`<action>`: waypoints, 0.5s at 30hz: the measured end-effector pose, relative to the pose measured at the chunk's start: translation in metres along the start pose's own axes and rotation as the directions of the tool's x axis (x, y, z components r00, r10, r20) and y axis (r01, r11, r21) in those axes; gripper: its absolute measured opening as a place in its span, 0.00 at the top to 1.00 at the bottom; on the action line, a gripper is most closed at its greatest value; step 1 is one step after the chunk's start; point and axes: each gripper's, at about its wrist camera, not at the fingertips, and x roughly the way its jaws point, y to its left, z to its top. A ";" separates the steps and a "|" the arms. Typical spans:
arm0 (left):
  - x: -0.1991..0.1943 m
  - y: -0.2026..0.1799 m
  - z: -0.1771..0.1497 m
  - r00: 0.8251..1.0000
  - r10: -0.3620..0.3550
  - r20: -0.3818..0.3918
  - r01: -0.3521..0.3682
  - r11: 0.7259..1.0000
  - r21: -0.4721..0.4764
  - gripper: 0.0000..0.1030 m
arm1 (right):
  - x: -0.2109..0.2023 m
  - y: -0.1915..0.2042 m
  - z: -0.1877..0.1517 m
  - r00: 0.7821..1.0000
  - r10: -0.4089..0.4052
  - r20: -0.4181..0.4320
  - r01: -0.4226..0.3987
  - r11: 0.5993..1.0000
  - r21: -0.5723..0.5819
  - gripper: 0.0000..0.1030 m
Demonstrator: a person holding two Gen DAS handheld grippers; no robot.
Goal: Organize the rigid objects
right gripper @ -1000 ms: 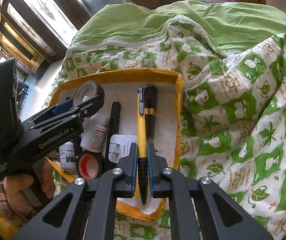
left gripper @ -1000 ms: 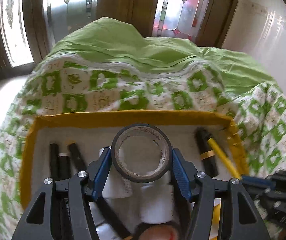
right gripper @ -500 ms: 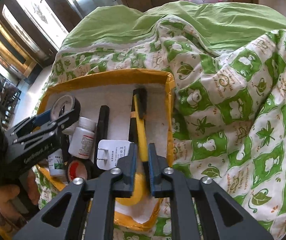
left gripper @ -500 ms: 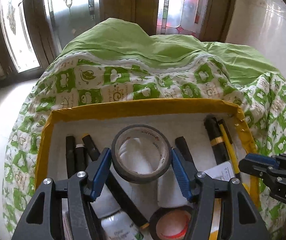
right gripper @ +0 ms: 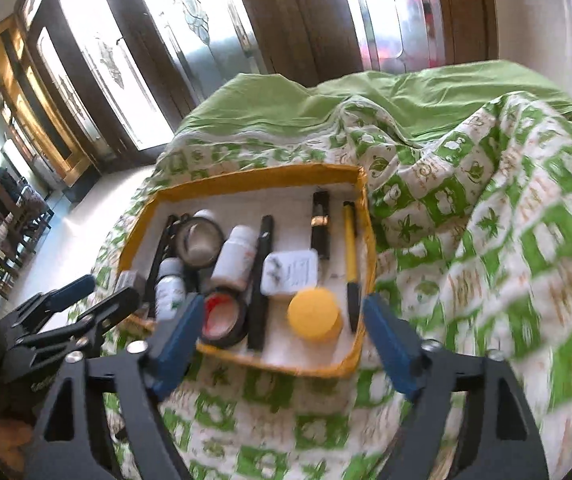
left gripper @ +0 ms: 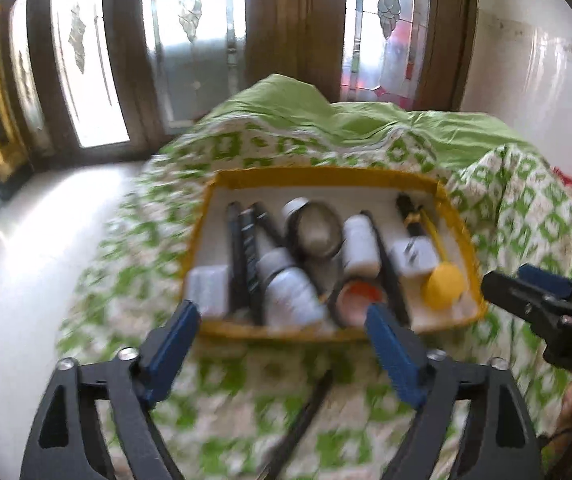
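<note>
A yellow-rimmed tray [right gripper: 245, 178] [left gripper: 326, 172] lies on the green-and-white bedspread. In it lie a grey tape roll [right gripper: 199, 242] [left gripper: 318, 234], a red-cored tape roll [right gripper: 221, 316], white bottles [right gripper: 235, 258], black markers [right gripper: 259, 280], a white plug [right gripper: 290, 272], a yellow cap [right gripper: 314, 314] and a yellow pen [right gripper: 350, 248]. My left gripper [left gripper: 281, 354] is open and empty, back from the tray's near edge. My right gripper [right gripper: 286, 348] is open and empty at the tray's near edge. A black stick [left gripper: 306, 412] lies on the bedspread under the left gripper.
The bedspread [right gripper: 486, 240] is rumpled, with a plain green fold [right gripper: 286, 104] behind the tray. Dark wooden doors with patterned glass [left gripper: 189, 40] stand behind the bed. A white floor [left gripper: 25, 260] lies to the left. The right gripper shows in the left wrist view [left gripper: 526, 300].
My left gripper let go of the grey tape roll into the tray and opened. My right gripper released the yellow pen and opened. Both pulled back from the tray.
</note>
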 end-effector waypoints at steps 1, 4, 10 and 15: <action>-0.011 0.003 -0.009 1.000 0.019 0.009 -0.019 1.000 0.001 0.08 | -0.004 0.003 -0.007 1.000 -0.006 0.001 0.006 1.000 -0.001 0.11; -0.032 0.008 -0.030 0.999 0.042 0.008 -0.042 0.999 -0.008 0.06 | -0.014 0.010 -0.026 1.000 -0.027 -0.003 0.027 1.000 -0.001 0.05; -0.056 0.011 -0.052 0.998 0.061 -0.010 -0.062 0.998 -0.031 0.03 | -0.034 0.024 -0.058 0.997 -0.076 0.013 0.076 0.997 -0.018 0.02; -0.073 0.003 -0.058 0.998 0.065 -0.001 -0.065 0.998 -0.019 0.03 | -0.049 0.025 -0.072 0.993 -0.115 0.034 0.114 0.993 0.007 0.00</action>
